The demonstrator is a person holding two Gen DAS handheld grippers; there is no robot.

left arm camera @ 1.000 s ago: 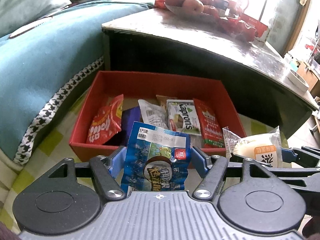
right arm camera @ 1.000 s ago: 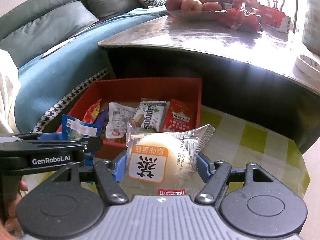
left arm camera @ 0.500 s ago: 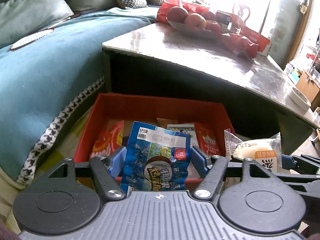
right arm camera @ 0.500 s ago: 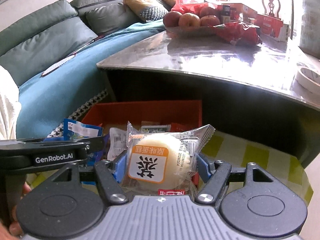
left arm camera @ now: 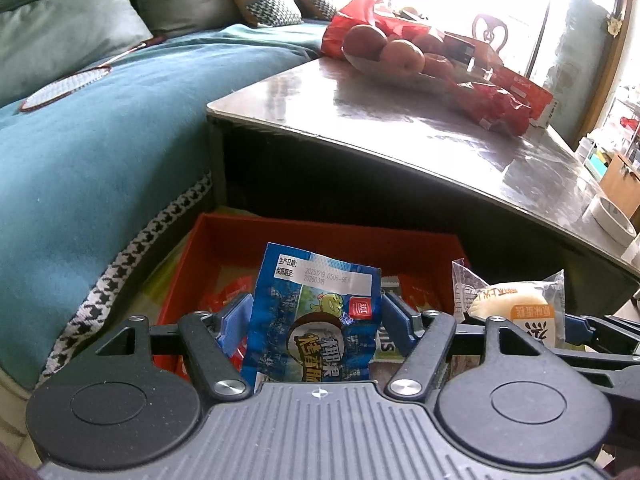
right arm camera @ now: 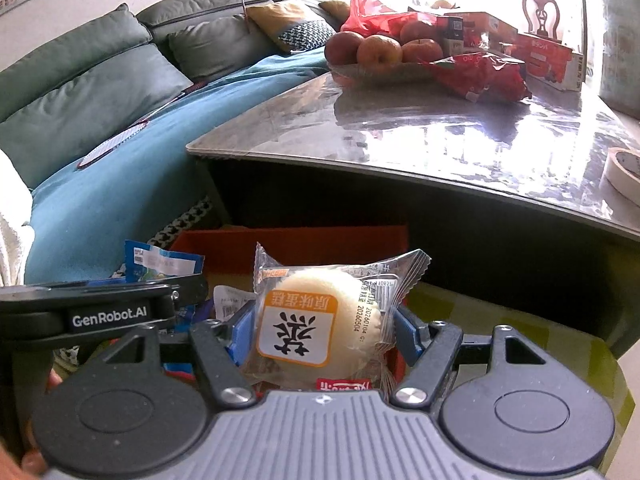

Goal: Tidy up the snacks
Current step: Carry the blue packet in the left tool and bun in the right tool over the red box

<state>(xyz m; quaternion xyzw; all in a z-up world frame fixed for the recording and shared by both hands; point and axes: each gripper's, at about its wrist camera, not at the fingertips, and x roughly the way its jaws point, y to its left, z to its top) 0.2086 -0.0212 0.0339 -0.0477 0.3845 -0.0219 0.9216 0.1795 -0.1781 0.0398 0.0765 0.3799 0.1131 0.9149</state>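
My left gripper (left arm camera: 316,320) is shut on a blue snack packet (left arm camera: 316,312), which stands upright between its blue pads. My right gripper (right arm camera: 322,328) is shut on a clear-wrapped pale cake with an orange label (right arm camera: 316,320). That cake (left arm camera: 516,308) also shows at the right of the left wrist view, and the blue packet (right arm camera: 160,264) at the left of the right wrist view. Below and beyond both grippers lies a red box (left arm camera: 320,240) on the floor with several snack packets in it, mostly hidden by the held packets.
A dark low table (left arm camera: 400,128) with a glossy top rises just behind the box, carrying a bowl of apples (right arm camera: 376,52), red snack bags (right arm camera: 480,76) and a tape roll (right arm camera: 624,168). A teal-covered sofa (left arm camera: 80,140) runs along the left. Yellow-checked flooring (right arm camera: 500,320) lies to the right.
Both grippers have risen and tilted upward with their packets still held; the red box has dropped lower in both views and more of the table top shows.
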